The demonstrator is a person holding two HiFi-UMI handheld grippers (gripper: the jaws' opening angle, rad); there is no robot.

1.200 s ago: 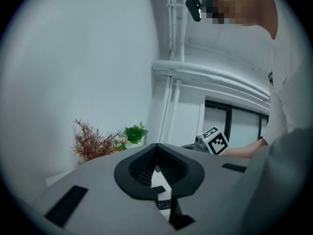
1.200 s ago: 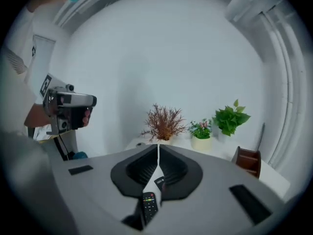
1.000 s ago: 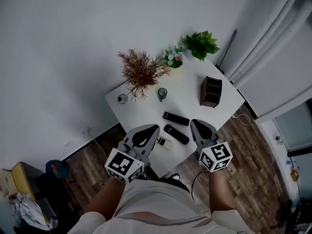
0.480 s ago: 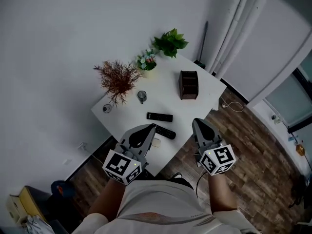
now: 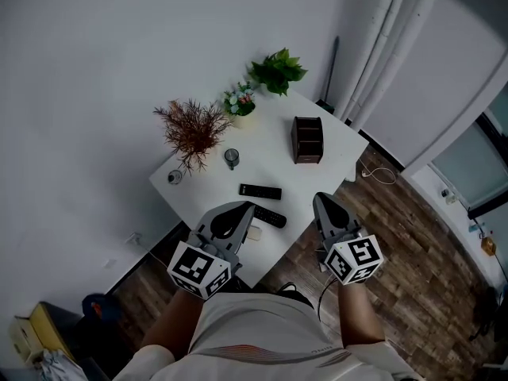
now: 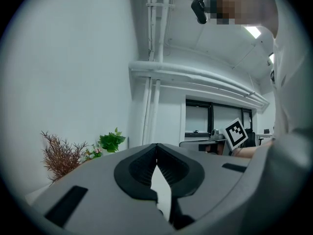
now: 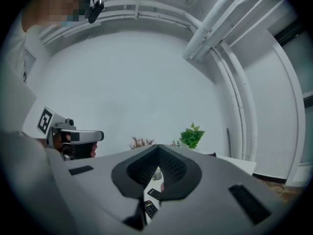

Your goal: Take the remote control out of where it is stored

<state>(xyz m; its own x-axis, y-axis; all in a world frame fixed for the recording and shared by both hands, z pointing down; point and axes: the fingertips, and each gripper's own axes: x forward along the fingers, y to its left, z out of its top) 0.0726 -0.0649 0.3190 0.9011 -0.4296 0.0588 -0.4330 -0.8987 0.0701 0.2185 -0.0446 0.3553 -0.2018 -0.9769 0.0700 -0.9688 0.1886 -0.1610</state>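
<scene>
White table [image 5: 270, 165] fills the middle of the head view, seen from steeply above. A brown wooden holder [image 5: 307, 139] stands toward its upper right corner. Whether anything is still inside it cannot be made out.

Two remotes already lie flat on the tabletop, outside the holder. The first black remote [image 5: 260, 190] rests at the centre of the table. The second black remote [image 5: 271, 217] lies nearer the person, one end hidden behind the tip of the left gripper [image 5: 251, 206]. A small white object [image 5: 255, 232], perhaps another handset, lies just beside that gripper.

The right gripper [image 5: 319, 198] sits lower centre, apart from both remotes. Both claws are pinched fully together, tips touching, with nothing held between them.

Compared with a second ago, the table has slid left in the frame. The second black remote, then centred between the two grippers, is now by the left one. Over the last half second nothing has shifted.

With remotes out on the table and both claws empty and steady, the removal looks finished, or the hands are pausing.
</scene>
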